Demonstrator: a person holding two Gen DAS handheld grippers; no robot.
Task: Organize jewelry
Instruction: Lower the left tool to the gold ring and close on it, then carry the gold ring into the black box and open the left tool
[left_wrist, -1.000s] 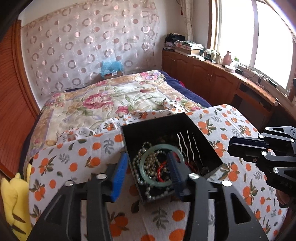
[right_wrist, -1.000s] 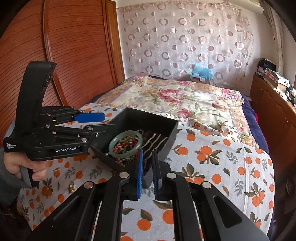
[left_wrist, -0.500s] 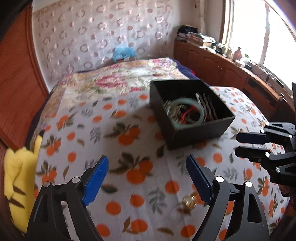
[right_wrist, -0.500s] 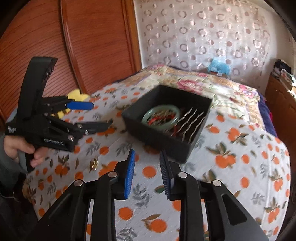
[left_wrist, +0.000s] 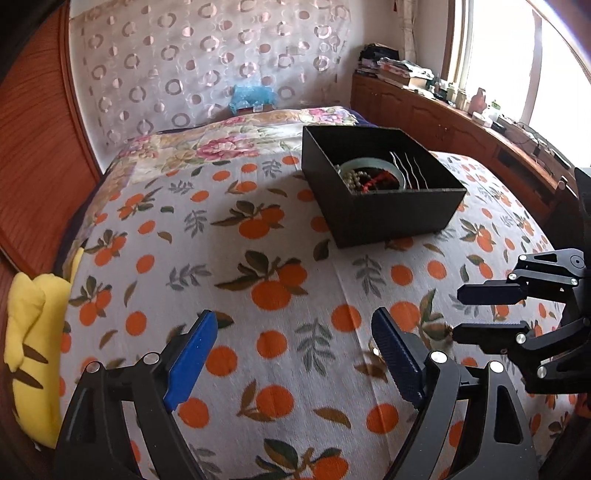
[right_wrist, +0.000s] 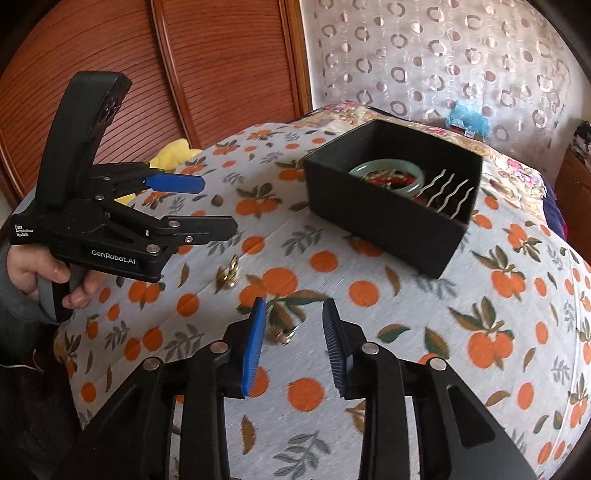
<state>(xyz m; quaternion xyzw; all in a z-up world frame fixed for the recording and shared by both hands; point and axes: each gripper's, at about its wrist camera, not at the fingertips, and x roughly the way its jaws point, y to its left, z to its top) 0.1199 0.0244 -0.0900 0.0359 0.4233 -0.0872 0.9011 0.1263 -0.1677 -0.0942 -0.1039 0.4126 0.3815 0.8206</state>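
Note:
A black box (left_wrist: 391, 210) (right_wrist: 384, 218) on the orange-print cloth holds a green bangle (right_wrist: 384, 171), beads and wavy silver hairpins (right_wrist: 448, 192). Two small gold pieces lie loose on the cloth: one (right_wrist: 229, 275) in front of the left gripper, another (right_wrist: 282, 334) just ahead of the right gripper, between its fingers. My left gripper (left_wrist: 291, 354) (right_wrist: 214, 205) is open and empty, well short of the box. My right gripper (right_wrist: 293, 343) (left_wrist: 480, 312) is open and empty, low over the cloth.
The orange-print cloth (left_wrist: 258, 258) covers a bed with a floral quilt (left_wrist: 221, 144) behind. A yellow plush (left_wrist: 29, 332) lies at the left edge. A wooden wardrobe (right_wrist: 184, 74) is on the left, a cabinet with clutter (left_wrist: 461, 118) under the window on the right.
Both grippers have pulled back from the box toward the near cloth. The left gripper has opened wide. The right gripper has opened from nearly shut and come down over a gold piece.

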